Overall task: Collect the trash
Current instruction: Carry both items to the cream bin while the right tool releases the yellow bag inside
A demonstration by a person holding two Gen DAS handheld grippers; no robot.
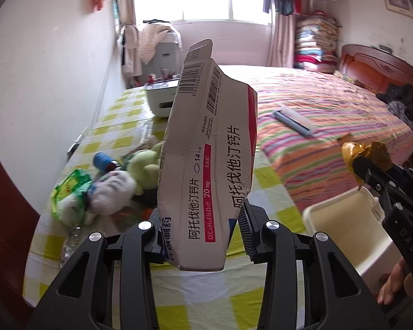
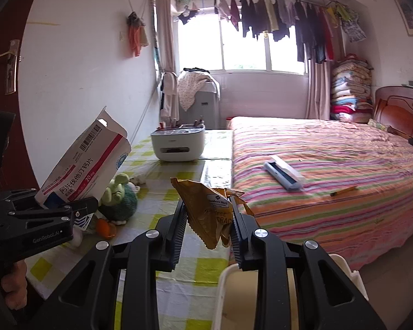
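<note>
Left wrist view: a light, crushable box [image 1: 206,148] is pinched low by the left tongs [image 1: 203,236] above the tabletop [image 1: 195,297], while a crinkly, slippery wrapper [image 2: 212,211] is clamped in the right tongs [image 2: 206,231] near the bin [image 2: 247,288].

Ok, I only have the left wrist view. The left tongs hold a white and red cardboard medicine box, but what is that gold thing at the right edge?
Observer: A crumpled gold foil snack wrapper, pinched from both sides by the right tongs. Its print reads like a cracker packet.
Reviewer: Where do those tongs sit relative to the bin?
Observer: The cream plastic bin shows its rim directly under them in the right wrist view.
Reviewer: Anything else on the bed?
Observer: A thin yellow stick, perhaps a pencil, lies on the striped bedspread, right of the blue and white case.
</note>
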